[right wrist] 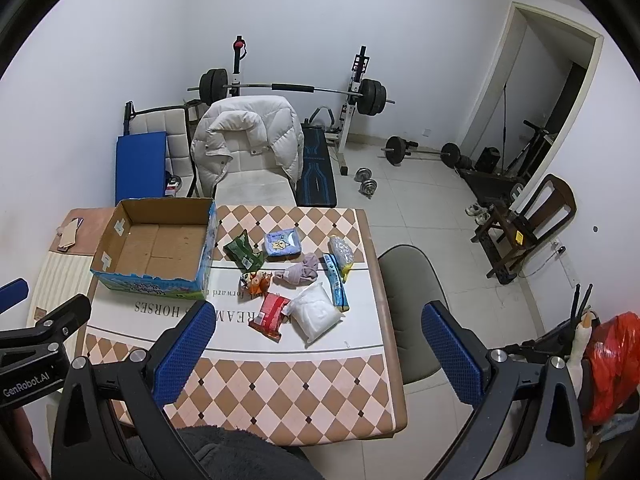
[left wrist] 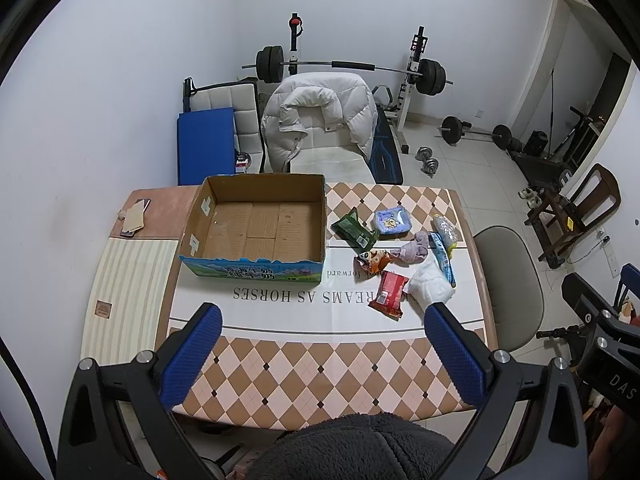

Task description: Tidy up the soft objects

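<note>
An open empty cardboard box (left wrist: 256, 226) (right wrist: 156, 244) stands on the table's left half. To its right lie several soft packets: a green pack (left wrist: 354, 229) (right wrist: 242, 253), a blue tissue pack (left wrist: 391, 222) (right wrist: 283, 245), a purple cloth (left wrist: 414, 248) (right wrist: 303, 273), an orange snack bag (left wrist: 374, 263) (right wrist: 256, 280), a red pack (left wrist: 389, 294) (right wrist: 272, 314), a white bag (left wrist: 430, 284) (right wrist: 316, 314) and a long blue packet (left wrist: 442, 258) (right wrist: 335, 280). My left gripper (left wrist: 324, 354) is open and empty above the near table edge. My right gripper (right wrist: 320, 354) is open and empty, nearer than the packets.
The checkered table (left wrist: 320, 376) (right wrist: 280, 392) has a grey chair (left wrist: 508, 288) (right wrist: 416, 304) at its right. A phone and card (left wrist: 134, 218) lie at the far left corner. A chair with a white jacket (left wrist: 320, 116) and weights stand behind.
</note>
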{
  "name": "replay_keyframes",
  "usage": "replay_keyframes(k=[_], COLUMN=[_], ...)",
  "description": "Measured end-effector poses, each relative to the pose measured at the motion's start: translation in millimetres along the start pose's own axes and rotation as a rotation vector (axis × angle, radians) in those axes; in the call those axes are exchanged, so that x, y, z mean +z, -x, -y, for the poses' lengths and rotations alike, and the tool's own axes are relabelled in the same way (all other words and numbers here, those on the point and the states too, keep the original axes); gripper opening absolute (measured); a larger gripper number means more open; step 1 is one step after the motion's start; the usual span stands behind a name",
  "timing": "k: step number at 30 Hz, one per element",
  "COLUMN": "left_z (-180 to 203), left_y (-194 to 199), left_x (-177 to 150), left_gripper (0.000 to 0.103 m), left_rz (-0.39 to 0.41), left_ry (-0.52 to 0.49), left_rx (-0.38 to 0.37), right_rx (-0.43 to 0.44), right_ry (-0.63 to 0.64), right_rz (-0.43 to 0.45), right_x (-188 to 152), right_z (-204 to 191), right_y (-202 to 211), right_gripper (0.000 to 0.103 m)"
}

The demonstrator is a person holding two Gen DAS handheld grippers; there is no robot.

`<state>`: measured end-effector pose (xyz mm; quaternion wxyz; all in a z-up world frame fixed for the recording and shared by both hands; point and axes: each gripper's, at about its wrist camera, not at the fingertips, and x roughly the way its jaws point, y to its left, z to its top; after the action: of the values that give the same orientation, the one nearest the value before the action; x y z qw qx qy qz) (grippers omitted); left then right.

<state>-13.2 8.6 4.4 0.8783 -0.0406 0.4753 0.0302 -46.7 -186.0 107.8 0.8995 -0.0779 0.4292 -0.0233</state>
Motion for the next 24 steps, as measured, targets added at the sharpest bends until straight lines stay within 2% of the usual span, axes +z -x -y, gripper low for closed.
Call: replay_keyframes(k=[8, 12, 17, 20, 24], left_z=[-1.6, -0.8, 12.5, 27.8, 56.1], left_y=[-1.1, -9.9, -71.1, -138.2, -224.2], left_x=[-0.3, 9.0, 47.8, 64.2, 63.5], left_gripper=[0.103, 0.103, 0.103, 0.103, 0.103], left_rz=[0.000, 0.012, -0.024, -0.109, -0.261], left_ry=[-0.001, -0.012, -0.066, -0.117, -0.161], left_rx=[0.000, -0.010, 0.003, 0.017, -0.033], right_rx=[0.002, 0.007, 0.027, 0.030, 0.124], right_ry=[-0.007, -0.023, -0.078, -0.097, -0.078], right_rz=[0.000, -0.043, -0.112, -0.176, -0.299], right_x=[0.0, 4.9, 14.9, 18.1, 8.2], right_z=[-2.3, -2.2, 20.1, 37.0, 51.9], right_y=[-2.0, -26.6, -83.8, -144.2, -257.0], right_gripper=[0.103, 0.103, 0.103, 0.103, 0.103])
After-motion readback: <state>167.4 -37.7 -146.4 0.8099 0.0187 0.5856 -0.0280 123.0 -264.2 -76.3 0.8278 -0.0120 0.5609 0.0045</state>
